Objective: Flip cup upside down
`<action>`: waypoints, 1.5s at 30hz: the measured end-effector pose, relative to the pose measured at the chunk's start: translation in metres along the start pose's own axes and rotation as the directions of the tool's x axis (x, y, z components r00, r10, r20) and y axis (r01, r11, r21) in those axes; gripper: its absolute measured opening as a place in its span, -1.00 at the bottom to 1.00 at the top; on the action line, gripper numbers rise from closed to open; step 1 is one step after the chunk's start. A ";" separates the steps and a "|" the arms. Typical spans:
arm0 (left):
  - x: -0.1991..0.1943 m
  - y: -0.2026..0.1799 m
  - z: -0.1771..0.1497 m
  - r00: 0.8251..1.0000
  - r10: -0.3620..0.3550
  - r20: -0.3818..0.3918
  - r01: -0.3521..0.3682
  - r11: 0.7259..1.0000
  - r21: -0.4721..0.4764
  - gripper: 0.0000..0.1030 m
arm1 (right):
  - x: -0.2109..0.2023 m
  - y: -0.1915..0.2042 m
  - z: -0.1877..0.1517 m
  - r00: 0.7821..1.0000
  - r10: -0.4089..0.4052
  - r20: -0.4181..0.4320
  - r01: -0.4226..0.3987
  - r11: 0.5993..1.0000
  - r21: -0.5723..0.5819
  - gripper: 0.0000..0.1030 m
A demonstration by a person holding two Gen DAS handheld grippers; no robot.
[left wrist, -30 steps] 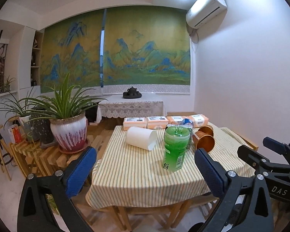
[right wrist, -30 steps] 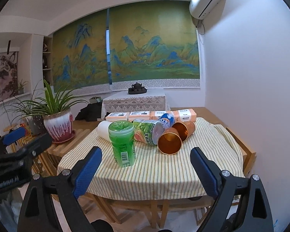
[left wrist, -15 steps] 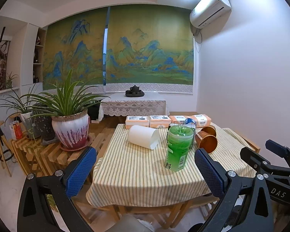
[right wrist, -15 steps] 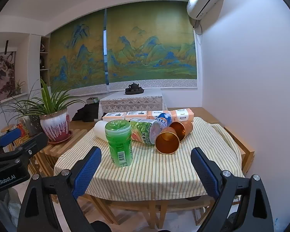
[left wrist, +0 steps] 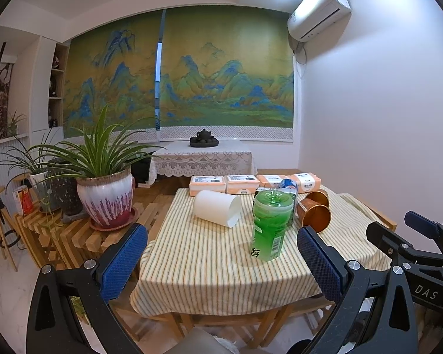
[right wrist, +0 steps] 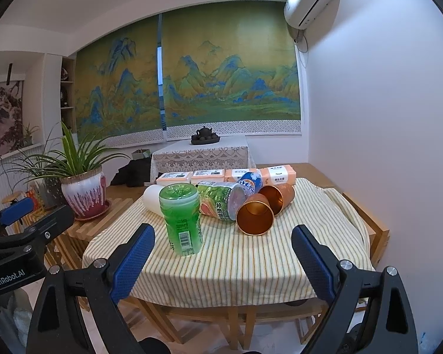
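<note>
Both grippers, the left gripper (left wrist: 221, 261) and right gripper (right wrist: 223, 261), jaws wide apart and empty, have edged closer to the striped table (right wrist: 251, 268), where the green cup (right wrist: 181, 221) at frame centre awaits flipping.

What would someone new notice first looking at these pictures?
Probably the bright green cup standing on the striped tablecloth, nearest the cameras. Behind it two copper cups lie on their sides, open mouths facing forward, beside a tipped white cup. A large blue-green mountain mural fills the back wall.
</note>
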State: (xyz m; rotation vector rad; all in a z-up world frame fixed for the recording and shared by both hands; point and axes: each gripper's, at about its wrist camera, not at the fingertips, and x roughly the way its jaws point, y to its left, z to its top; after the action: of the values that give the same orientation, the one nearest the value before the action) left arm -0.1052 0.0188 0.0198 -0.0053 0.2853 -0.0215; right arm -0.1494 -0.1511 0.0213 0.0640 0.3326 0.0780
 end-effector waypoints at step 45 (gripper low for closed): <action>0.011 -0.001 0.001 1.000 -0.008 -0.007 0.008 1.000 0.000 1.00 | 0.005 0.002 -0.002 1.000 0.000 -0.012 0.001 1.000 0.007 0.78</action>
State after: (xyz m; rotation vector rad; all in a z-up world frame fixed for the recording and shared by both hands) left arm -0.0946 0.0175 0.0177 -0.0061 0.2918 -0.0297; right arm -0.1459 -0.1486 0.0177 0.0705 0.3451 0.0767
